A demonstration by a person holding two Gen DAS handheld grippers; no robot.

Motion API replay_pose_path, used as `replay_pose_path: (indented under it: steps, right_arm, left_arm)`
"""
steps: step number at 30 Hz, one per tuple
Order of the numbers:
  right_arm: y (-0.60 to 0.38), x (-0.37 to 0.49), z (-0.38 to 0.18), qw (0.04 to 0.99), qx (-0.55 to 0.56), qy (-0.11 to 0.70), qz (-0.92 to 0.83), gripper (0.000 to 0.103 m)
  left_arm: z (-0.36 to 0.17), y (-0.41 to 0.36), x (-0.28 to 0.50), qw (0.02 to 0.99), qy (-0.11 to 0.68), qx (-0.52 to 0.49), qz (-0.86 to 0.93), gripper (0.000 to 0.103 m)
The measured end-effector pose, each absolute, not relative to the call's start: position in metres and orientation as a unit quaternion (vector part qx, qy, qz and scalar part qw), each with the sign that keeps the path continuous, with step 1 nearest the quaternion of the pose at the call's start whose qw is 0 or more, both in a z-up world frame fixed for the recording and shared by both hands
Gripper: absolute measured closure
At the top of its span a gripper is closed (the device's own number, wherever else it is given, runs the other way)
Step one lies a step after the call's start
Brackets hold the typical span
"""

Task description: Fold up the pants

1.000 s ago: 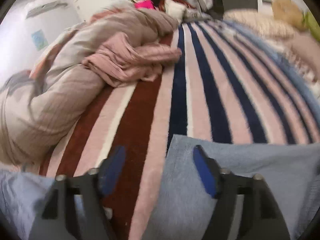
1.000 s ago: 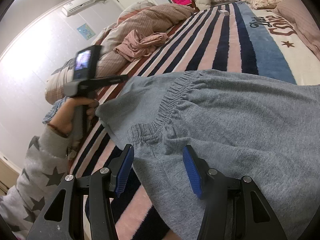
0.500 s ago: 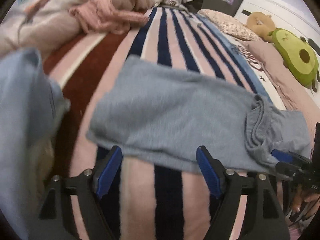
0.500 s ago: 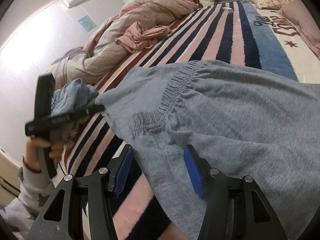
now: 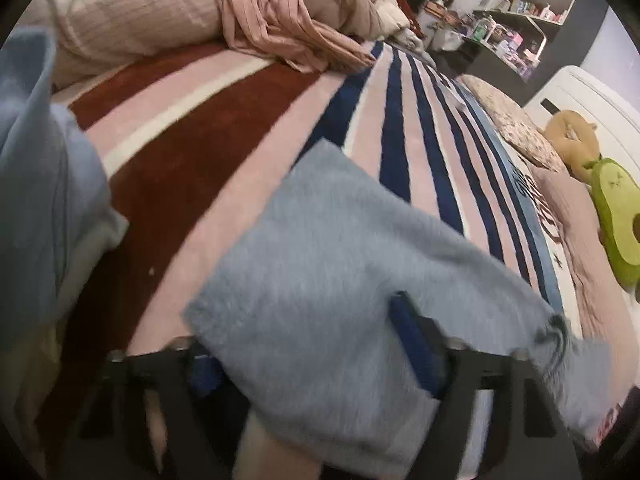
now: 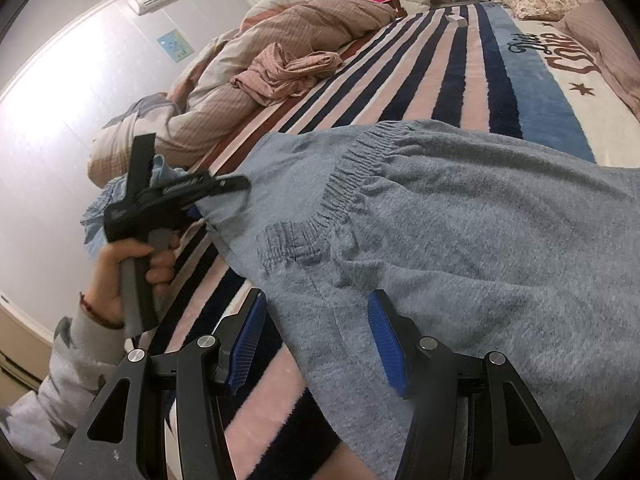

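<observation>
right gripper (image 6: 316, 340): black two-finger tool with blue ribbed pads, jaws spread, one pad over the grey cloth and the other over the blanket beside its edge; neither pad presses on the cloth.
left gripper (image 5: 304, 356): black tool with blue pads, jaws just closing, a corner of the pants between them; one pad lies on top of the cloth and the other is mostly hidden under its edge, so no firm pinch can be told. the right wrist view shows its tip at that same corner.
left hand (image 6: 132, 264): wrapped around the left tool's handle, a grey sleeve with white stars (image 6: 60, 364) below it.
fuzzy grey pants (image 6: 460, 240): spread flat on the bed, gathered elastic waistband facing up.
striped fleece blanket in pink, navy and maroon (image 5: 248, 120): under the pants.
crumpled pink ribbed garment (image 5: 280, 32): farther back on the stripes, against a beige duvet (image 5: 132, 16).
green avocado plush toy (image 5: 616, 220): near the headboard.
</observation>
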State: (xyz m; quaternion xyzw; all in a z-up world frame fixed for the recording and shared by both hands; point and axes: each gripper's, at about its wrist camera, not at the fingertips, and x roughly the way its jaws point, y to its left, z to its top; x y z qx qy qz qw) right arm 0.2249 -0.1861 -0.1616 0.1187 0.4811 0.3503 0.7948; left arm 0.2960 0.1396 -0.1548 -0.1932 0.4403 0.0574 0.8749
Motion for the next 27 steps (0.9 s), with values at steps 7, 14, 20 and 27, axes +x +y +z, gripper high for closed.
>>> replay_pose_path:
  steps: [7, 14, 20, 27]
  right_arm:
    - [-0.189, 0.226, -0.161, 0.792, 0.125, 0.482, 0.352, 0.054]
    - [-0.226, 0.227, -0.133, 0.814, 0.152, 0.455, 0.328, 0.054]
    - [-0.3, 0.208, -0.097, 0.858, 0.168, 0.403, 0.27, 0.052]
    - [-0.382, 0.174, -0.093, 0.879, 0.186, 0.395, 0.19, 0.052]
  left_arm:
    - [-0.121, 0.121, 0.292, 0.909, 0.381, -0.163, 0.053, 0.096]
    - [-0.046, 0.039, 0.272, 0.951, 0.292, -0.094, -0.051, 0.097]
    - [-0.019, -0.083, 0.262, 0.939, 0.276, -0.04, -0.202, 0.097]
    - [-0.072, -0.2, 0.241, 0.878, 0.341, 0.054, -0.331, 0.097]
